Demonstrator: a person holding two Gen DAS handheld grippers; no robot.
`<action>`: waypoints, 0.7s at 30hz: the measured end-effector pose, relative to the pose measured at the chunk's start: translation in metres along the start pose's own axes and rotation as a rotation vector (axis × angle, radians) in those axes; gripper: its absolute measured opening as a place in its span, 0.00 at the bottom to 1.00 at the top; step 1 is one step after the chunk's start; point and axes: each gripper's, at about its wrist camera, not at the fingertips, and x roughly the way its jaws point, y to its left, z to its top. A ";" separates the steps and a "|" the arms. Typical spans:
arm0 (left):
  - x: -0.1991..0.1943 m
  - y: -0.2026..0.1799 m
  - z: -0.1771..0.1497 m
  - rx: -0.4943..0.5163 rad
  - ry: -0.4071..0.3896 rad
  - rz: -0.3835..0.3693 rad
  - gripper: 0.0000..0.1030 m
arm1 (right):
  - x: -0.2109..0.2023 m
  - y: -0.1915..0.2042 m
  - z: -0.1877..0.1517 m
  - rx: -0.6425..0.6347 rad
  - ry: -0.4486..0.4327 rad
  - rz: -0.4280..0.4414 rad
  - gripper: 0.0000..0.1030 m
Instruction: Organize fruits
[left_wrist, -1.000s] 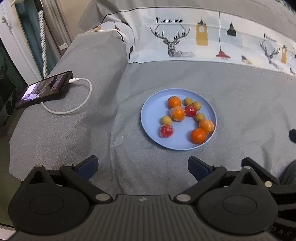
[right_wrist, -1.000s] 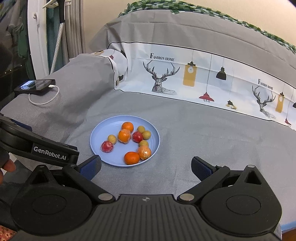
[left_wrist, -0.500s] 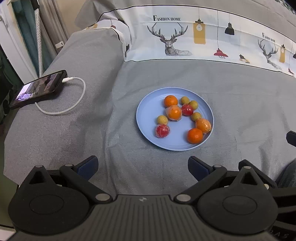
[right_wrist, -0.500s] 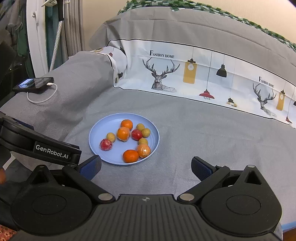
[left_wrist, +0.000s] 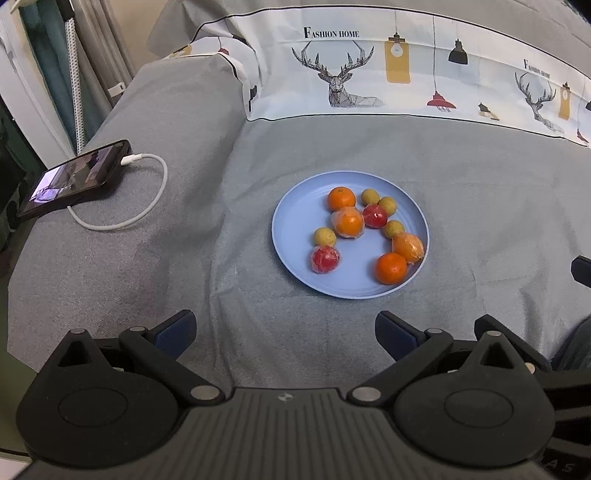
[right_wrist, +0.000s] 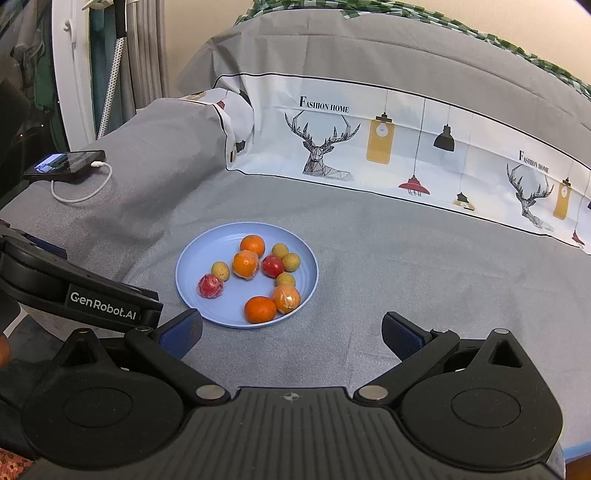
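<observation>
On the bed (left_wrist: 480, 192), all fruits (left_wrist: 347, 221) lay mixed on the blue plate (left_wrist: 295, 229); the left gripper (left_wrist: 284, 328) and right gripper (right_wrist: 291, 332) hovered wide and empty at its six o'clock; sorted or unsorted, I couldn't judge.

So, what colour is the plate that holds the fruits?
The plate is light blue, plain without pattern; it shows best in the left wrist view.

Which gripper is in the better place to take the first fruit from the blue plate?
Probably the left gripper: the blue plate lies almost straight ahead of its open jaws. From the right gripper, also open, the plate sits off to the left.
</observation>
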 end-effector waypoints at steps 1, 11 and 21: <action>0.001 0.000 0.000 -0.002 0.002 0.001 1.00 | 0.000 0.000 0.000 -0.001 0.000 0.000 0.99; 0.000 0.001 0.001 0.003 -0.001 0.007 1.00 | 0.001 0.001 0.001 -0.004 -0.003 0.001 0.99; 0.001 0.002 0.001 0.002 0.006 0.007 1.00 | 0.000 0.001 0.002 -0.006 -0.003 0.001 0.99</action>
